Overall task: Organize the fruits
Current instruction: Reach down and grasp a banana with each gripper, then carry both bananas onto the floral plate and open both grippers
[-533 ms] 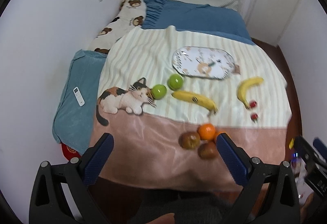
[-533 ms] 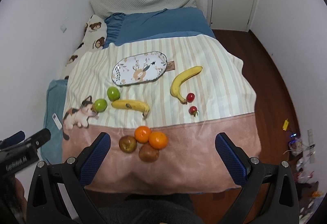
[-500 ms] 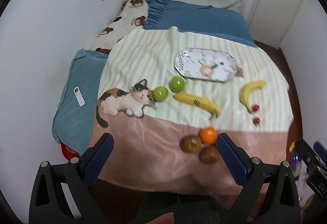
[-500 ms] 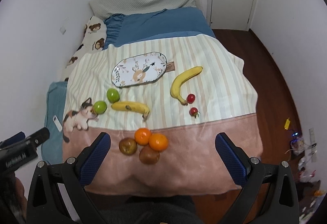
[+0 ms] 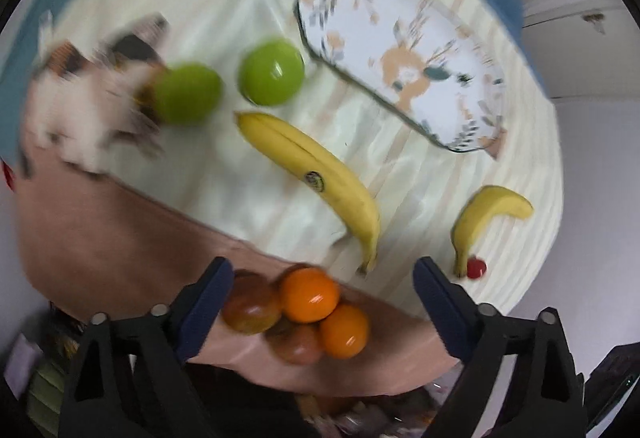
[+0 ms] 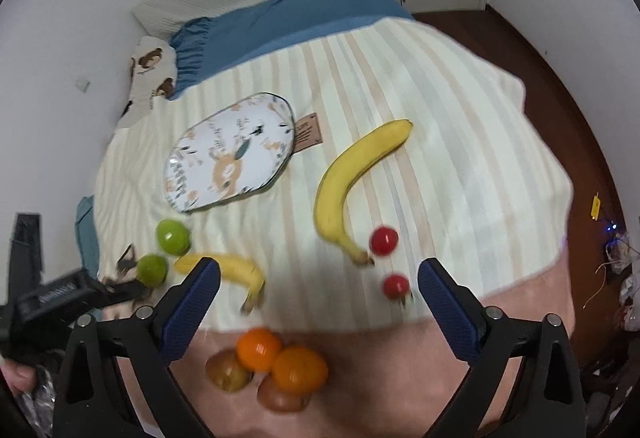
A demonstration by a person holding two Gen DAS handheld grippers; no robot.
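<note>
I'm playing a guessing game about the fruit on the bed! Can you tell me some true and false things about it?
1. The patterned plate has fruit on it. False: it is bare, and all the fruit lies on the blanket.
2. There are two green apples. True.
3. Two oranges sit close together with two brownish fruits. True.
4. The right tool is holding a banana. False: it is open and holds nothing.
5. There are three bananas. False: there are only two.
</note>
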